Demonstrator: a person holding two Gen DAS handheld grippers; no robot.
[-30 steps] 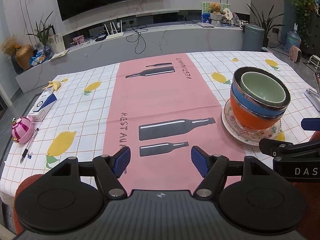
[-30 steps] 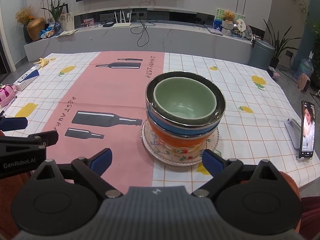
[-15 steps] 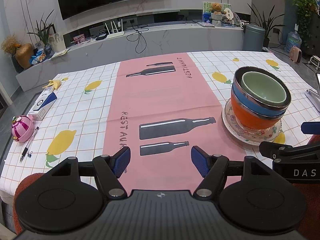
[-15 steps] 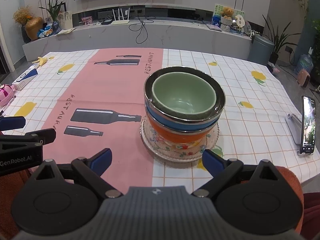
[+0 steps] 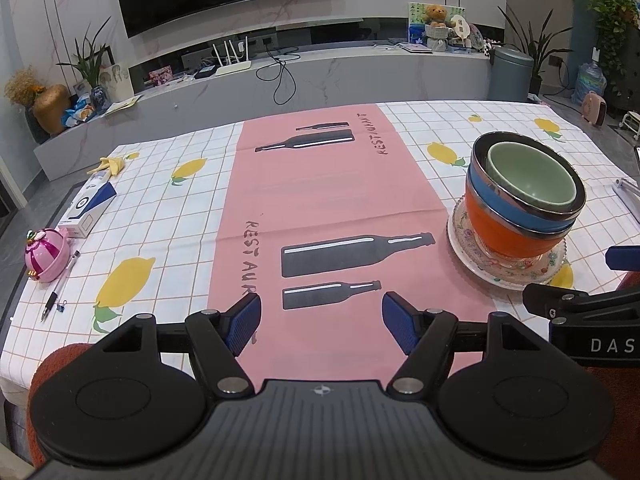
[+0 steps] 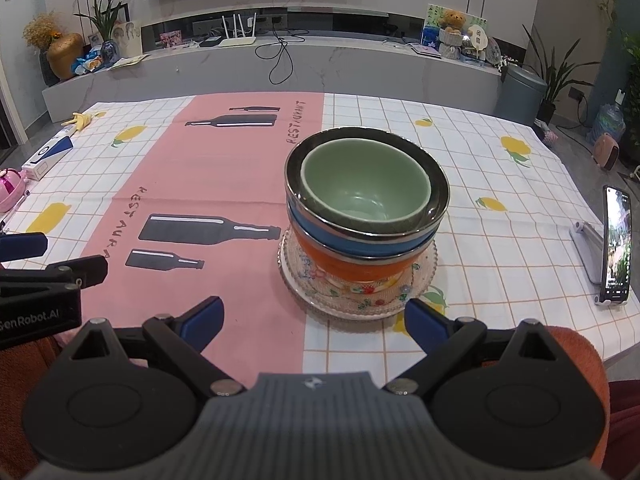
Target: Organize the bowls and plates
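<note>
A stack of nested bowls stands on a floral glass plate [image 6: 360,300] [image 5: 472,256] on the table. A green bowl [image 6: 364,184] [image 5: 528,176] sits inside a steel-rimmed blue bowl [image 6: 340,236] [image 5: 516,212], which rests in an orange bowl [image 6: 344,268] [image 5: 500,232]. My right gripper [image 6: 314,320] is open, just short of the plate's near edge, holding nothing. Over the pink cloth, left of the stack, my left gripper [image 5: 320,320] is open and empty too. Each gripper shows at the side edge of the other's view.
A phone on a stand [image 6: 614,244] is at the table's right edge. At the left edge lie a pink round toy [image 5: 46,254], a pen [image 5: 60,280], a blue-white box [image 5: 90,208] and a yellow object [image 5: 110,164]. A pink runner [image 5: 320,200] covers the middle.
Both grippers have drawn back slightly toward the near edge and stayed open. The stack of bowls has not moved.
</note>
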